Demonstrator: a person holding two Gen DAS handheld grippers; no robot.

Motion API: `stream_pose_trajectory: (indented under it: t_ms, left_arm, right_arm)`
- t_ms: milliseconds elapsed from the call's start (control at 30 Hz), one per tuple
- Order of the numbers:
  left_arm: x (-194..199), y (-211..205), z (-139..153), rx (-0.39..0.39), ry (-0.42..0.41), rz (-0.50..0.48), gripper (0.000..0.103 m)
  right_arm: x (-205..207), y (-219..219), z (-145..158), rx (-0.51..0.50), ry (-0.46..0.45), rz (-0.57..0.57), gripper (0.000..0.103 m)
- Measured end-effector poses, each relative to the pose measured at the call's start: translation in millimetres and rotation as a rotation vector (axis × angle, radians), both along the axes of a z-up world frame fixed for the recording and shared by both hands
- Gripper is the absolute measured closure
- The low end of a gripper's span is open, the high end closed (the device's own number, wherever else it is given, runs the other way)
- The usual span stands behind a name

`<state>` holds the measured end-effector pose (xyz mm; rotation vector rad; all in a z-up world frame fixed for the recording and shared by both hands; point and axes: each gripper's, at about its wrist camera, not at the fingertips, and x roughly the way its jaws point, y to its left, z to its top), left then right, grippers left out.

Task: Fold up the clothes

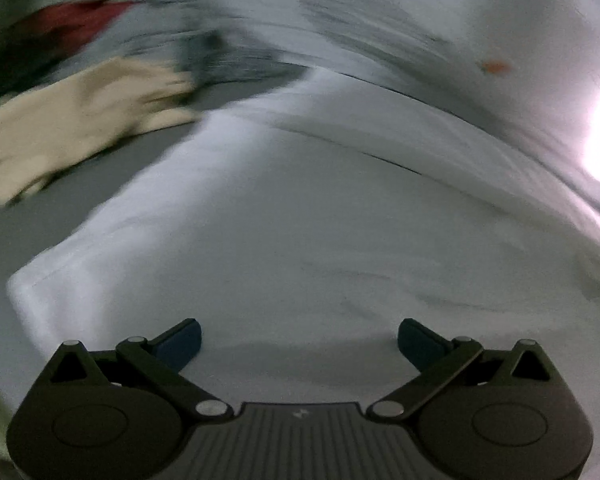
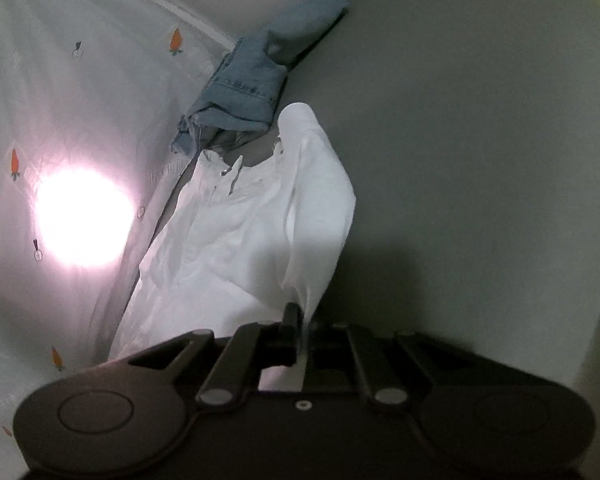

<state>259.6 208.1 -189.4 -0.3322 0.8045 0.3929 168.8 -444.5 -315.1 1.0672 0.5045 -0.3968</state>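
Fold in progress: white shirt (image 2: 236,240) lies on the grey table (image 2: 480,160).
Your right hand-held gripper (image 2: 300,320) pinches its lifted edge; your left hand-held gripper (image 1: 299,338) hovers spread above it. Next, likely carry the edge across.

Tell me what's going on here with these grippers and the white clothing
A person is folding laundry with two handheld grippers. The right gripper is shut on a fold of the white garment, lifting that part off the grey surface. The left gripper is open, poised over white fabric and holding nothing. A denim piece lies beyond the garment, and a cream garment lies off to the side, blurred.
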Motion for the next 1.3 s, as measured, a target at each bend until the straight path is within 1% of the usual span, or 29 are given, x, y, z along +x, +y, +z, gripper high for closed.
stream_pose_trajectory:
  t_ms: [67, 133, 167, 200, 233, 300, 367, 467, 500, 533, 600, 667, 700, 733, 767, 800, 833, 867, 900, 933, 967, 1033, 1100, 1133, 1167, 1200, 1233, 1267, 1300]
  left_arm:
    - [-15.5, 15.6, 0.3, -0.002, 0.008, 0.091, 0.007]
    - [-28.3, 30.5, -0.1, -0.002, 0.010, 0.172, 0.021]
    - [-33.2, 37.0, 0.1, -0.003, 0.012, 0.209, 0.026]
    - [-38.4, 42.8, 1.3, -0.008, 0.003, 0.240, 0.035]
    - [-43.6, 48.5, 2.6, -0.012, -0.006, 0.271, 0.040]
    - [-52.0, 58.3, 5.2, -0.007, -0.019, 0.331, 0.041]
    - [-53.4, 66.0, 7.2, 0.033, -0.011, 0.402, 0.041]
    - [-54.0, 80.2, 5.7, 0.046, 0.003, 0.499, 0.040]
    - [-54.5, 84.4, 5.4, 0.045, 0.006, 0.519, 0.039]
    - [-55.0, 88.5, 5.0, 0.043, 0.008, 0.539, 0.033]
    - [-55.0, 93.9, 1.6, 0.014, 0.003, 0.541, 0.028]
    - [-51.2, 98.7, -3.7, -0.001, 0.014, 0.542, 0.029]
    - [-48.6, 98.5, -5.7, -0.001, 0.019, 0.549, 0.029]
    - [-47.9, 95.5, -5.4, 0.009, 0.015, 0.565, 0.037]
    - [-44.4, 93.9, -5.0, 0.021, 0.019, 0.585, 0.043]
    - [-40.4, 92.2, -2.0, 0.033, 0.022, 0.595, 0.063]
    - [-35.8, 93.0, 2.1, 0.029, 0.011, 0.578, 0.082]
    - [-31.2, 93.8, 6.1, 0.026, 0.000, 0.561, 0.097]
    - [-26.7, 94.5, 10.3, 0.022, -0.012, 0.545, 0.098]
    - [-25.1, 95.5, 17.4, 0.002, -0.048, 0.530, 0.099]
    - [-22.7, 95.8, 25.4, 0.004, -0.074, 0.526, 0.099]
    - [-22.4, 90.8, 55.6, 0.033, -0.143, 0.490, 0.100]
    - [-27.5, 80.4, 92.2, 0.077, -0.220, 0.439, 0.100]
    - [-31.2, 77.2, 103.4, 0.087, -0.237, 0.428, 0.100]
    - [-34.9, 74.3, 113.9, 0.096, -0.252, 0.418, 0.100]
    - [-37.2, 74.9, 107.8, 0.109, -0.220, 0.428, 0.100]
    - [-39.5, 75.5, 101.8, 0.121, -0.188, 0.438, 0.100]
    - [-42.0, 76.4, 95.2, 0.131, -0.156, 0.449, 0.100]
    - [-48.0, 80.7, 78.3, 0.079, -0.123, 0.486, 0.100]
  right_arm:
    - [-1.0, -1.5, -1.7, 0.009, -0.001, -0.003, 0.097]
    - [-1.9, -3.0, -3.5, 0.017, -0.001, -0.006, 0.097]
    - [-2.4, -3.8, -4.3, 0.022, -0.002, -0.007, 0.097]
    - [-2.9, -4.5, -5.2, 0.026, -0.002, -0.009, 0.096]
    - [-3.4, -5.3, -6.1, 0.030, -0.002, -0.010, 0.096]
    - [-3.1, -6.0, -6.1, 0.037, 0.002, -0.009, 0.096]
    - [-1.5, -6.7, -5.2, 0.040, 0.012, -0.003, 0.096]
    - [9.2, -8.7, -2.5, 0.018, 0.031, 0.018, 0.095]
    - [10.8, -8.5, -1.0, 0.009, 0.038, 0.026, 0.094]
    - [12.5, -8.2, 0.4, 0.001, 0.044, 0.034, 0.094]
    - [15.7, -7.5, 3.0, -0.012, 0.054, 0.049, 0.086]
    - [19.3, -6.8, 5.6, -0.020, 0.056, 0.063, 0.080]
    - [22.0, -6.4, 7.1, -0.027, 0.062, 0.068, 0.079]
    - [24.5, -5.4, 8.7, -0.042, 0.072, 0.069, 0.080]
    - [26.9, -3.9, 10.6, -0.064, 0.083, 0.065, 0.088]
    - [29.2, -2.1, 12.7, -0.084, 0.089, 0.063, 0.098]
    - [31.3, 0.1, 15.0, -0.103, 0.090, 0.062, 0.098]
    - [32.6, 1.2, 17.6, -0.108, 0.083, 0.056, 0.099]
    - [32.9, 1.0, 20.4, -0.098, 0.065, 0.044, 0.100]
    - [33.1, 0.3, 24.0, -0.084, 0.041, 0.034, 0.100]
    - [33.3, -1.3, 29.6, -0.066, 0.008, 0.028, 0.100]
    - [32.5, -3.0, 50.9, -0.053, -0.072, 0.032, 0.100]
    - [25.8, -5.0, 75.9, -0.024, -0.181, 0.028, 0.100]
    - [19.7, -6.7, 85.8, 0.001, -0.236, 0.014, 0.100]
    - [13.5, -8.9, 90.7, 0.019, -0.269, -0.003, 0.100]
    - [7.4, -11.5, 92.3, 0.030, -0.283, -0.022, 0.101]
    - [3.2, -13.8, 91.8, 0.019, -0.271, -0.029, 0.101]
    - [3.8, -13.7, 86.8, -0.045, -0.196, -0.007, 0.101]
    - [7.4, -11.2, 79.3, -0.139, -0.084, 0.036, 0.101]
